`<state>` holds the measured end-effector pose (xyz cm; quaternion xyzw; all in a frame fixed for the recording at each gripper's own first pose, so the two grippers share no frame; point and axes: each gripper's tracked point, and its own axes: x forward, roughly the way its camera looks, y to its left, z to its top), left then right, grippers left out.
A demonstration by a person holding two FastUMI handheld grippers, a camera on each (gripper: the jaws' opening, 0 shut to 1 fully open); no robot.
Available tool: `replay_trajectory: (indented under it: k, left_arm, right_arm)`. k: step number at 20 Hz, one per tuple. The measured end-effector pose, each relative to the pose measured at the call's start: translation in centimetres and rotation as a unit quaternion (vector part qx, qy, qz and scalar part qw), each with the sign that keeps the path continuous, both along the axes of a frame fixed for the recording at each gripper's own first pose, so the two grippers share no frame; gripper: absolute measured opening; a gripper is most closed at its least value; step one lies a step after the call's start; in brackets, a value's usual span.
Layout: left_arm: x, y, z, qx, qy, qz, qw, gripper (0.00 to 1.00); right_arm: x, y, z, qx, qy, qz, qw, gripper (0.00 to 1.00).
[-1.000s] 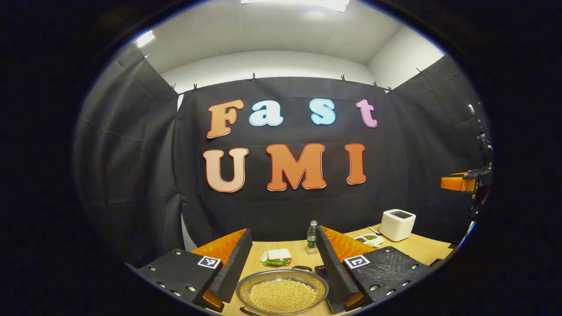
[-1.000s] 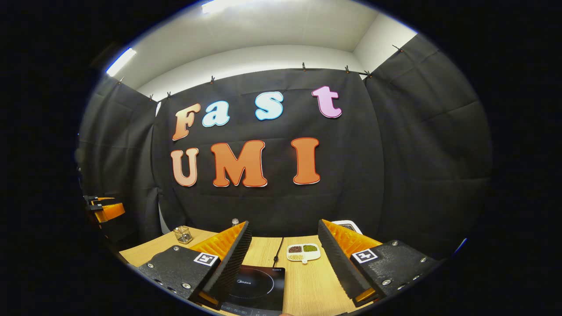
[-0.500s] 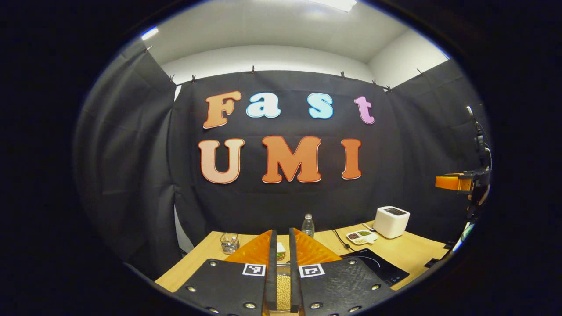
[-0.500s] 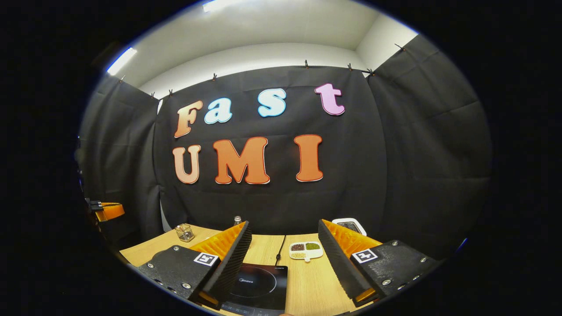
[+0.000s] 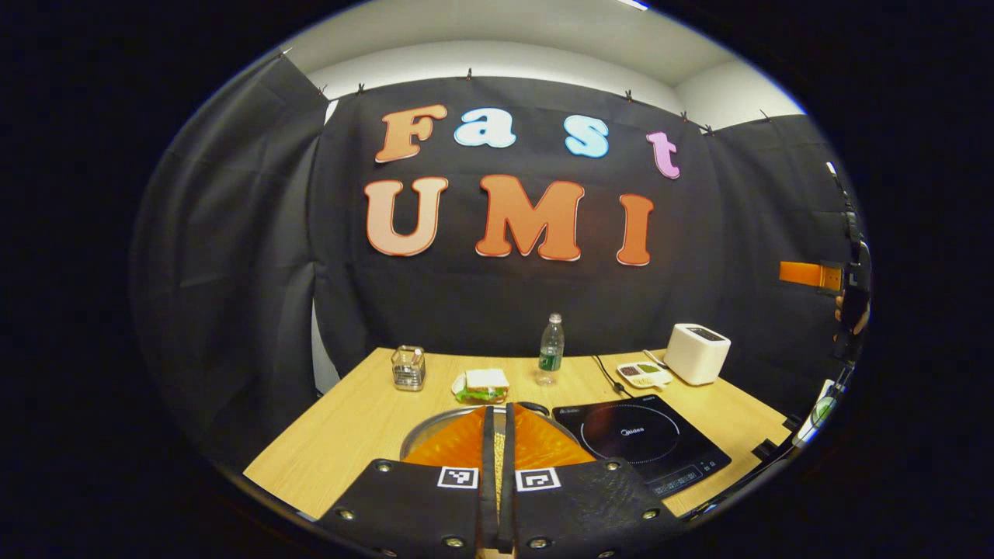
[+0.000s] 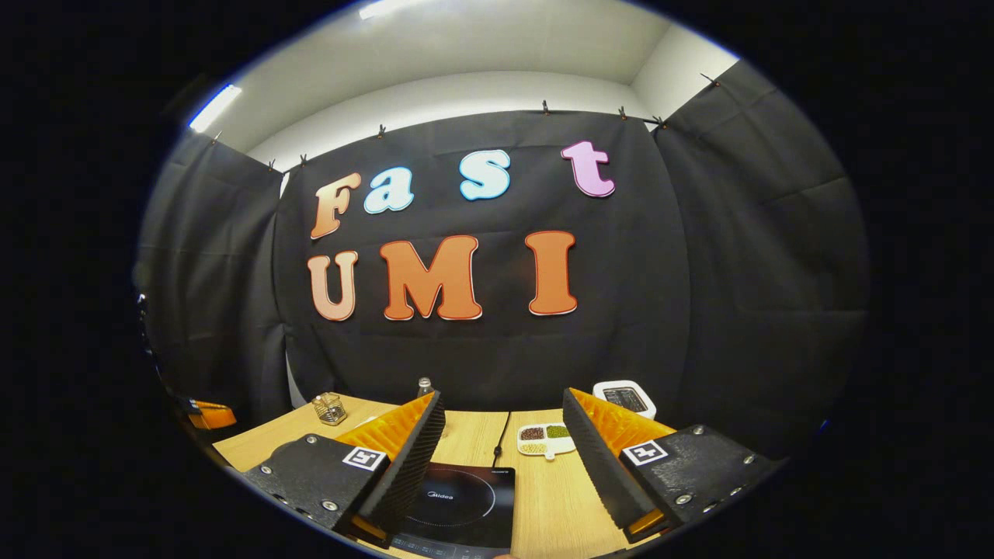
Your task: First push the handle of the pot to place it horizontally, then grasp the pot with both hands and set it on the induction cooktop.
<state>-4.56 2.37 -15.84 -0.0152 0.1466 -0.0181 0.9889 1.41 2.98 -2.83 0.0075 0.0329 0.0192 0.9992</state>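
Left tongs (image 5: 497, 473) narrowed above pot (image 5: 423, 429), right tongs (image 6: 503, 458) wide over induction cooktop (image 6: 458, 505)

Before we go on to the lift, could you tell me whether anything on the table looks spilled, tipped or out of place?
Nothing stands out. The water bottle and toaster stand upright, the sandwich lies flat, and the cooktop sits bare beside the pot. No spill shows on the table.

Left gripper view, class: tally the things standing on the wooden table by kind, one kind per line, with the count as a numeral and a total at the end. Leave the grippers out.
Pot: 1
Induction cooktop: 1
Water bottle: 1
Sandwich: 1
Clear square holder: 1
Divided dish of beans: 1
White box appliance: 1
Total: 7
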Motion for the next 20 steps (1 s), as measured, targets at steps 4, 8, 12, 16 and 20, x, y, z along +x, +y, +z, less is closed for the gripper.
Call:
replay_trajectory:
  k: [4, 8, 12, 16, 20]
  left_arm:
    - [-1.1, 0.3, -3.8, -0.003, 0.041, 0.002, 0.999, 0.03]
    - [-2.6, 0.6, -7.8, -0.01, 0.089, 0.009, 0.996, 0.03]
    - [-3.8, 0.7, -11.3, -0.034, 0.14, 0.017, 0.989, 0.03]
    - [-4.6, 0.9, -12.7, -0.029, 0.154, 0.019, 0.988, 0.03]
    - [-5.7, 1.2, -14.3, -0.03, 0.174, 0.021, 0.984, 0.03]
  right_arm:
    - [0.4, 1.0, -0.7, 0.002, 0.009, 0.009, 1.0, 0.95]
    - [0.7, 1.7, -1.1, 0.0, 0.015, 0.015, 1.0, 0.95]
    - [1.0, 2.1, -1.3, 0.0, 0.019, 0.018, 1.0, 1.0]
    - [1.0, 2.5, -1.8, -0.003, 0.024, 0.021, 0.999, 0.95]
    - [1.1, 2.7, -1.9, 0.0, 0.025, 0.023, 0.999, 0.95]
